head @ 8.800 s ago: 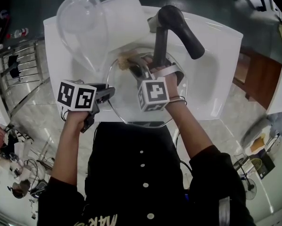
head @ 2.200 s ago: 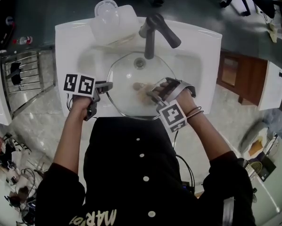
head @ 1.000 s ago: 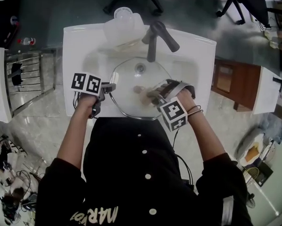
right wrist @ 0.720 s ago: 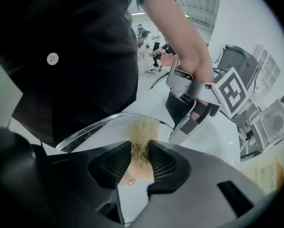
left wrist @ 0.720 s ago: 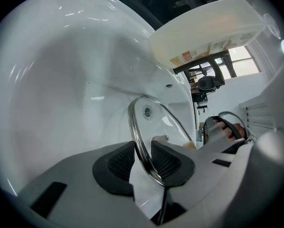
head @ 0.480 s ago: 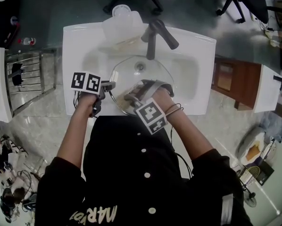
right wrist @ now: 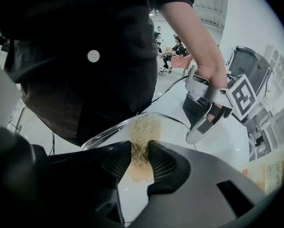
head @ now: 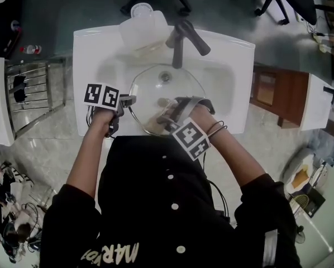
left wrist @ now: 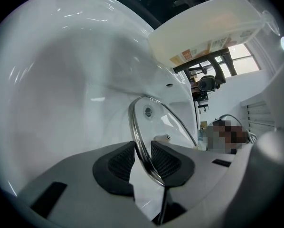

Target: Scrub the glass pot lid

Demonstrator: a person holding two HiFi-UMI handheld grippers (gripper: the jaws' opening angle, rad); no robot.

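The round glass pot lid (head: pixel 172 88) lies tilted in the white sink basin (head: pixel 220 80). My left gripper (head: pixel 128 100) is shut on the lid's left edge; in the left gripper view the steel rim (left wrist: pixel 141 141) runs between the pads of the left gripper (left wrist: pixel 143 156). My right gripper (head: pixel 163 118) is shut on a tan fibrous scrubber (right wrist: pixel 142 132) and presses it against the glass near the lid's front edge (right wrist: pixel 108 129). The right gripper view shows the scrubber squeezed in the right gripper (right wrist: pixel 140 159), with the left gripper (right wrist: pixel 203 120) beyond it.
A dark faucet (head: pixel 182 37) arches over the basin's back. A translucent plastic container (head: pixel 143 29) lies on the sink's back rim. A metal rack (head: pixel 30 91) stands to the left, and a wooden cabinet (head: pixel 273 94) to the right. The person's dark shirt (head: pixel 156 194) fills the foreground.
The right gripper swept the scrubber left across the lid's front, then came back a little to the right. The left gripper kept its hold on the rim.
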